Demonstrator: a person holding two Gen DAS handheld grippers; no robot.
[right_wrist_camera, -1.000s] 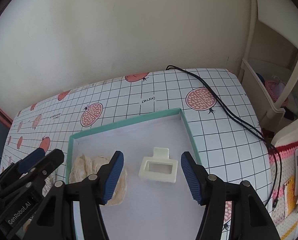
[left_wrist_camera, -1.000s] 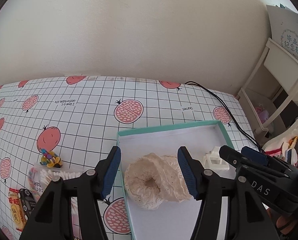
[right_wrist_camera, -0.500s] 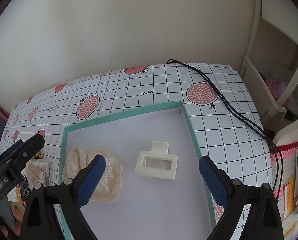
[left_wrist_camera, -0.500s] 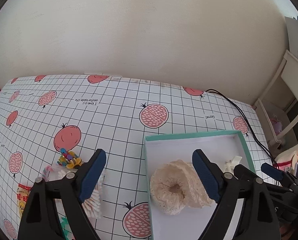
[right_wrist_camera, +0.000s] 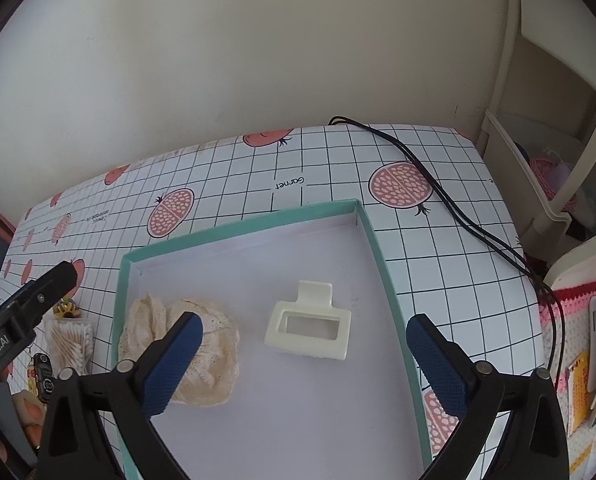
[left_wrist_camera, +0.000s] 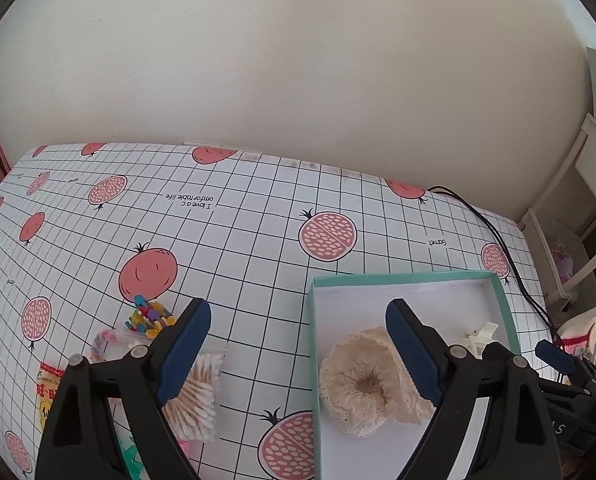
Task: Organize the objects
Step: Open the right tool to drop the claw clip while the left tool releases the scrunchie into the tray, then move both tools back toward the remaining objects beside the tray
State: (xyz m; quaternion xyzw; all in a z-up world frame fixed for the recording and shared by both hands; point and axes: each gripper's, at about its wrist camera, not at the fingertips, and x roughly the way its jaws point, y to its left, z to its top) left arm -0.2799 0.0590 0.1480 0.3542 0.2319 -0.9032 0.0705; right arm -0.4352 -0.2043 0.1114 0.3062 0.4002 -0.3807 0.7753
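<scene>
The left claw (left_wrist_camera: 298, 344) is spread wide and holds nothing, hanging above the counter (left_wrist_camera: 233, 240) with its grid-and-pomegranate cover. Under its left finger lies a clear bag of cotton swabs (left_wrist_camera: 197, 392); just beyond that are small bright plastic clips (left_wrist_camera: 147, 318), and at the finger's outer side a yellow and red packet (left_wrist_camera: 47, 388). Beneath its right finger sits the shallow teal-rimmed box (left_wrist_camera: 402, 278) with a white, smooth floor. Inside, partly behind that finger, rests a cream lace scrunchie (left_wrist_camera: 362, 388), puckered and ruffled around a dark centre.

The right claw (right_wrist_camera: 304, 358) is also wide open and empty, poised over the same box (right_wrist_camera: 241, 232). Ahead of it, between its fingers, lies a cream plastic hair clip (right_wrist_camera: 310, 326), a rectangular frame with a hollow middle, flat on the box floor and apart from the scrunchie (right_wrist_camera: 205, 344), which lies behind the left finger. A black cable (right_wrist_camera: 450, 208) runs over the counter to the right, outside the box.
</scene>
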